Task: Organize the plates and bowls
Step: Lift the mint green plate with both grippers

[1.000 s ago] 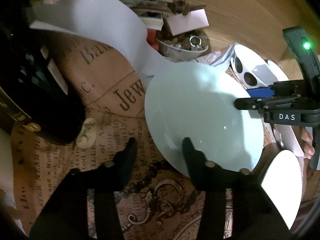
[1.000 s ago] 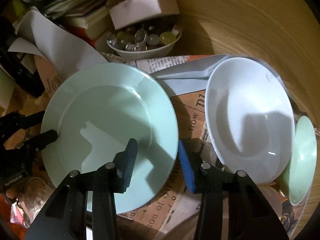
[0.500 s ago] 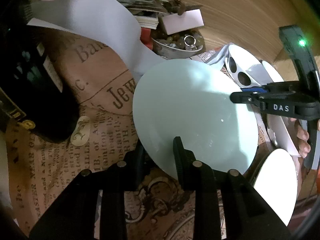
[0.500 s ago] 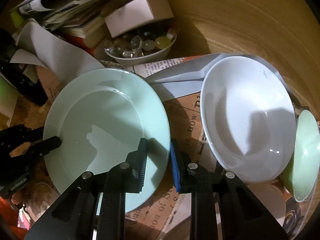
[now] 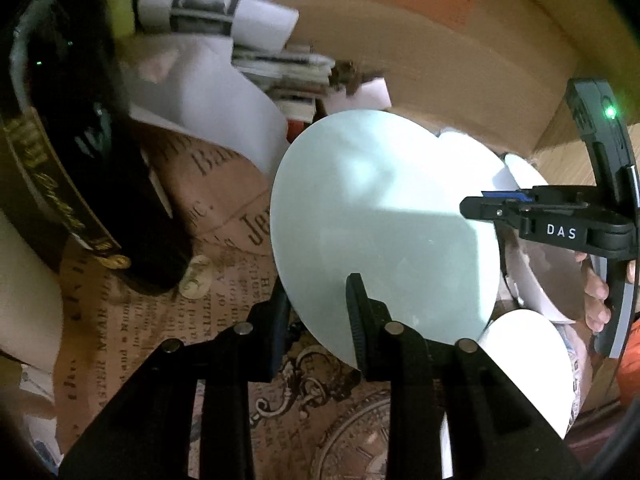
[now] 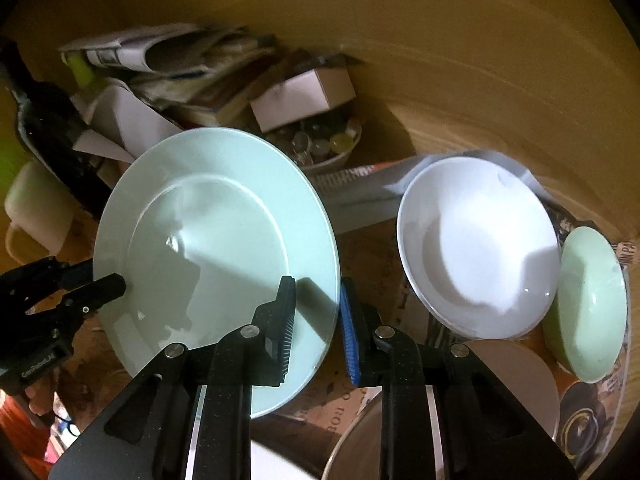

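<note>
A pale green plate (image 5: 384, 232) is held off the table, tilted, between both grippers. My left gripper (image 5: 316, 312) is shut on its near rim. My right gripper (image 6: 316, 320) is shut on the opposite rim of the same plate (image 6: 216, 248); it also shows in the left wrist view (image 5: 496, 206). A white plate (image 6: 476, 244) lies to the right on the table, with a small green bowl (image 6: 588, 308) tipped on edge beside it. Another white dish (image 5: 528, 360) lies near the left gripper.
A dark bottle (image 5: 92, 184) lies at the left. A bowl of glass beads (image 6: 324, 148), a small box (image 6: 304, 100) and stacked papers (image 6: 160, 64) sit at the back. Printed paper (image 5: 168, 320) covers the table. A wooden wall (image 6: 460, 40) rises behind.
Both grippers closed onto the green plate's rims and lifted it up off the table, tilting it. The cameras rose and more of the back wall shows.
</note>
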### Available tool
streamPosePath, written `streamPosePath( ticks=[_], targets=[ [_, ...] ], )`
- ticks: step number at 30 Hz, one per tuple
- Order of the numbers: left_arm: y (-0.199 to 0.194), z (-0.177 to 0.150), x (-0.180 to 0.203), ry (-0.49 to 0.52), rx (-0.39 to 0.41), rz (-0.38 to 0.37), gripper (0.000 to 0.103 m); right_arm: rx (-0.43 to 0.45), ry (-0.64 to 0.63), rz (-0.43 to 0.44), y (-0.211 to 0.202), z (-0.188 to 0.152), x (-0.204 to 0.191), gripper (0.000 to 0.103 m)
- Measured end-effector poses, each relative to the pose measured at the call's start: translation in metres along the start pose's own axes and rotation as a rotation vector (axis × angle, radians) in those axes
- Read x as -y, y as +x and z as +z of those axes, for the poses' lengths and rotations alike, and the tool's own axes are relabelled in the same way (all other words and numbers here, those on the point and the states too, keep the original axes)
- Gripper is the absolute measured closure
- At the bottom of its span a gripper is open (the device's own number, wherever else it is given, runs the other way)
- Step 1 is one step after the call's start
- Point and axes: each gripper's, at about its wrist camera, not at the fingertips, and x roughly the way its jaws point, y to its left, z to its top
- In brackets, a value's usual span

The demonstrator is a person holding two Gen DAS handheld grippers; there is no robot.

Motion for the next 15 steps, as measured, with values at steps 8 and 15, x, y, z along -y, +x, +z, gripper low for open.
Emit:
streamPosePath(
  ticks=[8,15],
  targets=[
    [-0.037,0.001,0.004,0.000,0.092,0.018,0.075,0.073,-0.007,0.013,-0.025,-0.002,-0.015,0.083],
    [-0.065,-0.003,0.011,0.002,0.133,0.012,0.075,0.127,0.000,0.033,-0.035,-0.015,-0.022,0.083]
  ],
)
